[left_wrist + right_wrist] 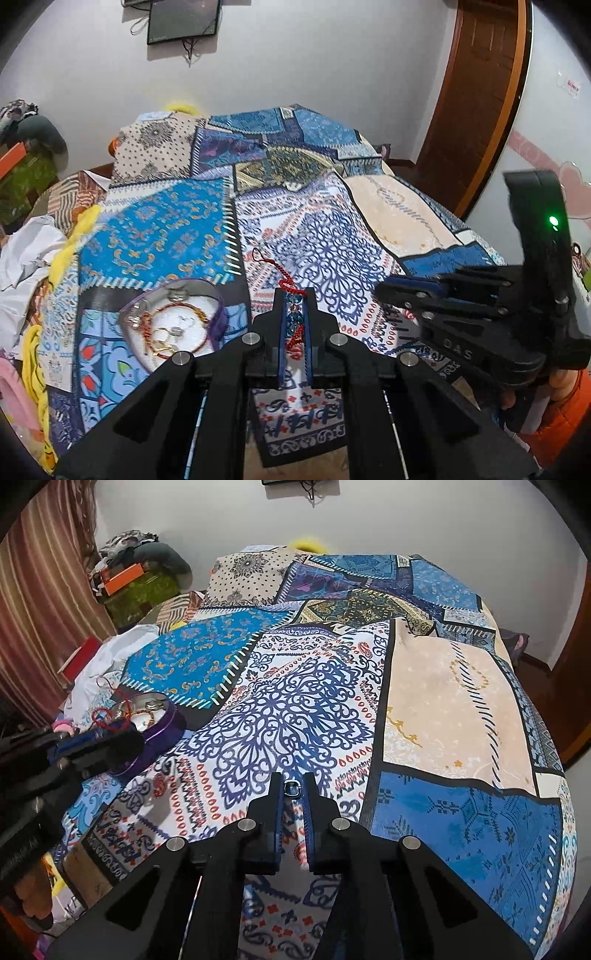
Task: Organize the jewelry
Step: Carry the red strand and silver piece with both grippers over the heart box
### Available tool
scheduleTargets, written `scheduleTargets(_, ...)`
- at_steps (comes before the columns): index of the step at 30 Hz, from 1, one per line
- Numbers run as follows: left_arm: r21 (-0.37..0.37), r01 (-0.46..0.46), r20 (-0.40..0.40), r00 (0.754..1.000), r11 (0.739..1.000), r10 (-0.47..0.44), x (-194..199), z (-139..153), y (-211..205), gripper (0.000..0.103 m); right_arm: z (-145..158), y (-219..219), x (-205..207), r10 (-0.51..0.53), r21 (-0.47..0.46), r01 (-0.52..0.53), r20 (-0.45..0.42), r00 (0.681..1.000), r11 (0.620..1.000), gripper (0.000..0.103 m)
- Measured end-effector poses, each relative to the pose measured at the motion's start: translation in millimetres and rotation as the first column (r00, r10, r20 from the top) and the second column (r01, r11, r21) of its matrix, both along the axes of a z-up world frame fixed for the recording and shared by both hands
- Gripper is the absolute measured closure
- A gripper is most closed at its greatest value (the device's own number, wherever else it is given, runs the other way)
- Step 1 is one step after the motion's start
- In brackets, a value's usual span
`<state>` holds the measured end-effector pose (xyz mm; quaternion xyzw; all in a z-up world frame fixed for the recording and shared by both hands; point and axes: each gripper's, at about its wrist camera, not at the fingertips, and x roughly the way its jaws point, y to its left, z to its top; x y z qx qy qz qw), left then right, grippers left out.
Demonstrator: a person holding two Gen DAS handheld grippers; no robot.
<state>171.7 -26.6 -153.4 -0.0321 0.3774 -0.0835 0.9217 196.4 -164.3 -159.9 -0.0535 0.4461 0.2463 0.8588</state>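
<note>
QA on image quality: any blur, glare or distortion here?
Left wrist: heavy fisheye bowing, dark vignette corners, green LED flare on the right gripper. Right wrist: same bowing; the left gripper is soft and blurred at frame edge; the patchwork blue bedspread is evenly lit.

"DAS" embossed on right hand-held gripper (384, 291) body; wall sticker (570, 85) text illegible.

My left gripper (294, 317) sits over the patchwork bedspread (325, 240), a knotted cord charm (293, 314) between its fingers. Jewelry tin (173, 325) lies on the bedspread just left of it, bangles (177, 326) inside. My right gripper (293, 794) is to the right, a small ring (292, 788) between its tips. Crumpled cloth (26, 254) lies far left.
</note>
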Motion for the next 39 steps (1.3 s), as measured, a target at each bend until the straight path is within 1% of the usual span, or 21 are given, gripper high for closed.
scheduleTargets(4,0.001,-0.018,0.021,1.0,1.0,0.018,-7.0,10.2,8.2,0.097,13.4,-0.5,-10.2,-0.001,0.013,0.001,0.03,1.0,1.0,0.095)
scheduleTargets(12,-0.006,-0.042,0.067,0.997,0.999,0.042,-24.5,28.3,19.2,0.097,49.2,4.8,-28.4,0.006,0.044,-0.011,0.108,0.994,0.999,0.095)
scheduleTargets(19,-0.011,-0.061,0.11,0.992,0.998,0.062,-39.7,43.2,33.9,0.097,75.1,21.1,-43.0,0.034,0.067,-0.045,0.166,0.986,0.997,0.094)
scheduleTargets(25,-0.014,-0.097,0.136,0.986,0.995,0.098,-47.9,51.3,54.2,0.097,89.3,40.0,-49.9,0.061,0.085,-0.08,0.203,0.977,0.993,0.094)
scheduleTargets(32,-0.024,-0.15,0.141,0.978,0.988,0.152,-51.6,49.9,84.2,0.097,91.3,68.6,-49.1,0.106,0.093,-0.128,0.212,0.971,0.987,0.094)
scheduleTargets(39,-0.039,-0.193,0.111,0.974,0.98,0.196,-48.1,35.6,109.5,0.097,74.9,100.6,-41.8,0.169,0.072,-0.185,0.183,0.968,0.98,0.094)
